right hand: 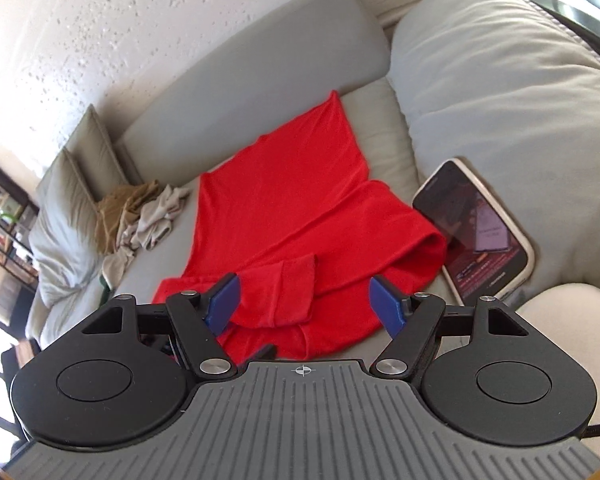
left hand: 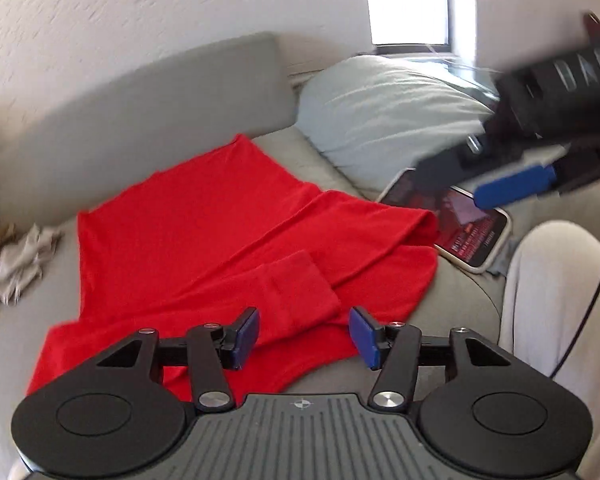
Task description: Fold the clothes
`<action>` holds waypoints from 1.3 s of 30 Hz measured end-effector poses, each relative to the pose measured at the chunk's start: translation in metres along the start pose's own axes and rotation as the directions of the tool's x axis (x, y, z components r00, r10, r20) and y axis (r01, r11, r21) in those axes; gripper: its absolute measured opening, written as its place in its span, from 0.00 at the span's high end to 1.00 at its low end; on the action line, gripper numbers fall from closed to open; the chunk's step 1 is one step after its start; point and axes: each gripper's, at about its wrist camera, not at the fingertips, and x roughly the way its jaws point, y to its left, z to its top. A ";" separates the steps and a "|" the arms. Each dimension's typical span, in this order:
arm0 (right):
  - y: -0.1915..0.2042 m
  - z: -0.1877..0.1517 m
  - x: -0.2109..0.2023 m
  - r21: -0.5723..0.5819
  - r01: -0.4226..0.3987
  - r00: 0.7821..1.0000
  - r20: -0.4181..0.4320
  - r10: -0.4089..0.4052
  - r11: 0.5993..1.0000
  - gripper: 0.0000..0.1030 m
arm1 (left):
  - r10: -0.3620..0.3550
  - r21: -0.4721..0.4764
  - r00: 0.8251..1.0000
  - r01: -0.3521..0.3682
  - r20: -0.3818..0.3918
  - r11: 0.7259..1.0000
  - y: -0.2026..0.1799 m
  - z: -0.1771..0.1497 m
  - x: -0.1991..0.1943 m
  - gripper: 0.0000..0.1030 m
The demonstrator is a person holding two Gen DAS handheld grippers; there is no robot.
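Now we see one red garment [left hand: 204,232] spread on the grey sofa [left hand: 180,92] (one sleeve folded across), our left gripper [left hand: 304,334] and right gripper [right hand: 304,304] both spread, empty, above it, one phone [right hand: 476,228] beside, two crumpled cloths [right hand: 140,216] further off.

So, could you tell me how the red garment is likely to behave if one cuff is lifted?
The red garment will probably drape limply: it lies flat with soft folds. It seems light, a thin knit. The folded sleeve may well unfold and trail.
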 end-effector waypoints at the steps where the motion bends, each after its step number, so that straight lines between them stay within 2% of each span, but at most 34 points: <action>1: 0.004 -0.003 0.009 -0.037 0.007 1.000 -0.013 -0.007 0.999 0.35 | 0.016 -0.067 1.000 -0.018 -0.022 0.998 0.011 -0.003 0.001 0.48; 3: 0.009 -0.008 0.027 -0.092 0.014 0.999 -0.040 -0.017 0.996 0.45 | 0.044 -0.200 0.997 -0.057 -0.068 0.978 0.033 -0.010 0.003 0.50; 4: 0.011 -0.010 0.036 -0.113 0.013 0.998 -0.054 -0.020 0.993 0.55 | 0.055 -0.264 0.994 -0.078 -0.092 0.961 0.044 -0.013 0.004 0.56; 7: 0.013 -0.013 0.061 -0.143 0.010 0.996 -0.088 -0.023 0.990 0.59 | 0.060 -0.403 0.984 -0.124 -0.168 0.907 0.067 -0.023 0.010 0.68; 8: 0.014 -0.013 0.068 -0.151 0.023 0.995 -0.096 -0.038 0.988 0.59 | 0.053 -0.425 0.982 -0.127 -0.180 0.896 0.069 -0.024 0.010 0.68; 13: 0.015 -0.012 0.103 -0.157 0.083 0.985 -0.138 -0.105 0.984 0.56 | 0.085 -0.442 0.957 -0.205 -0.276 0.873 0.065 -0.029 0.014 0.67; 16: 0.020 -0.014 0.115 -0.149 0.066 0.982 -0.165 -0.090 0.987 0.56 | 0.043 -0.463 0.951 -0.188 -0.306 0.866 0.066 -0.034 0.020 0.66; 18: 0.029 -0.015 0.125 -0.177 0.064 0.981 -0.169 -0.094 0.982 0.58 | 0.038 -0.467 0.952 -0.184 -0.303 0.865 0.067 -0.036 0.020 0.66; 22: 0.036 -0.007 0.149 -0.199 0.125 0.976 -0.151 -0.157 0.972 0.60 | 0.020 -0.484 0.960 -0.159 -0.280 0.861 0.070 -0.036 0.015 0.65; 24: 0.036 -0.006 0.163 -0.207 0.140 0.968 -0.179 -0.178 0.968 0.60 | 0.016 -0.489 0.961 -0.154 -0.275 0.858 0.071 -0.038 0.014 0.65; 27: 0.050 -0.014 0.175 -0.326 0.178 0.957 -0.163 -0.240 0.929 0.65 | 0.011 -0.496 0.959 -0.156 -0.282 0.854 0.073 -0.040 0.014 0.65; 29: 0.066 -0.021 0.177 -0.433 0.196 0.949 -0.140 -0.281 0.880 0.76 | 0.008 -0.500 0.958 -0.156 -0.286 0.852 0.074 -0.041 0.015 0.65; 31: 0.074 -0.024 0.177 -0.477 0.188 0.950 -0.135 -0.283 0.859 0.91 | 0.008 -0.499 0.959 -0.154 -0.283 0.853 0.073 -0.040 0.013 0.65; 39: 0.092 -0.024 0.164 -0.583 0.224 0.955 -0.029 -0.296 0.781 0.95 | 0.009 -0.507 0.964 -0.149 -0.267 0.849 0.075 -0.044 0.012 0.65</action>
